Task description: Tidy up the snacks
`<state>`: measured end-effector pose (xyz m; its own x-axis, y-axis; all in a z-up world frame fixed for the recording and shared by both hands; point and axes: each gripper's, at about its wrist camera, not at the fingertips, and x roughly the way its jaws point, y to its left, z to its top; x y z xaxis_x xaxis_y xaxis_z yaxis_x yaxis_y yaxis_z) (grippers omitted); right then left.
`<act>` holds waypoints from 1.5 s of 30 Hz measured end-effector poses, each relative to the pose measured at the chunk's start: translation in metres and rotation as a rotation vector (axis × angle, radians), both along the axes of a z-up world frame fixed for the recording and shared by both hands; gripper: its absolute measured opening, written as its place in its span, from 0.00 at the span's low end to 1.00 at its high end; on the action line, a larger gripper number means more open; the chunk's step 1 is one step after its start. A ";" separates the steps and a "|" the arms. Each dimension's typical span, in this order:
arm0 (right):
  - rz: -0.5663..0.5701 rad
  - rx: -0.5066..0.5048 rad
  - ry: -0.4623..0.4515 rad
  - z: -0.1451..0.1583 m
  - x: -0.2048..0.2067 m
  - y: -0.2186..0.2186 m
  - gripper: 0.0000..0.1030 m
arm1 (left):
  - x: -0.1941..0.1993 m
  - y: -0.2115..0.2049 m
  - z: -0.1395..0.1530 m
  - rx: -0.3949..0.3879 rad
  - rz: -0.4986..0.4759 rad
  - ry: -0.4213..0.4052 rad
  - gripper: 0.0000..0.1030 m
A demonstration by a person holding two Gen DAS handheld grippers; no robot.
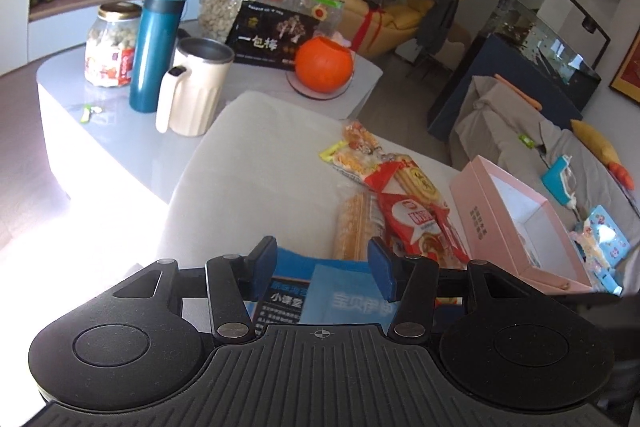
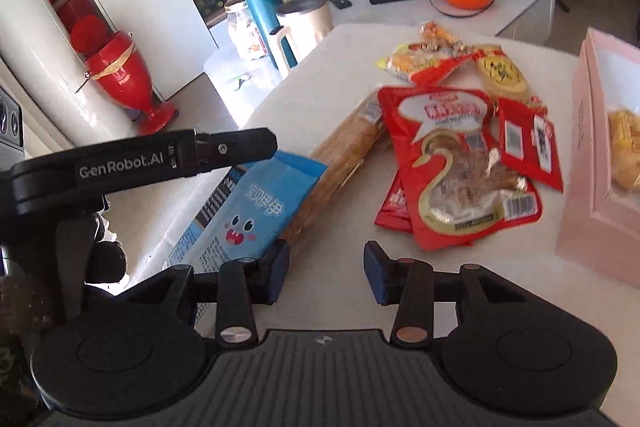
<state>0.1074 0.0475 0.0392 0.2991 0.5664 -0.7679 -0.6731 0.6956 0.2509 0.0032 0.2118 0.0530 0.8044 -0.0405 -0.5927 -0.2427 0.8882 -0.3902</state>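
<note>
Left claw (image 1: pixel 322 269) gapes wide above the blue snack packet (image 2: pixel 256 211); right claw (image 2: pixel 326 273) likewise wide, empty. Red pouch (image 2: pixel 460 171) lies beside the pink box (image 2: pixel 588 163) – open-topped (one yellow snack inside) – on the surface (image 2: pixel 360 287).

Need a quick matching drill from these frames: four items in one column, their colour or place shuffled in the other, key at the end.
Items
1. tall insulated bottle with lid
2. open cardboard gift box
3. round hollowed pumpkin-like bowl
4. flat snack pouch with a cartoon face

Descriptions
A. pink, at the right edge of the white surface
B. light blue, lying below the left gripper
C. teal, standing between a glass jar and a cream mug
D. orange, sitting on a round plate

Pairs: 1-C, 2-A, 3-D, 4-B
</note>
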 end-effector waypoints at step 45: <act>-0.032 -0.008 -0.056 0.053 0.030 -0.080 0.15 | 0.044 -0.070 0.021 0.047 -0.238 0.013 0.53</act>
<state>0.1372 -0.0329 0.0923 0.3593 0.5499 -0.7540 -0.6635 0.7187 0.2080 0.0469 0.1417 0.0744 0.7681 -0.2001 -0.6083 -0.0293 0.9379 -0.3455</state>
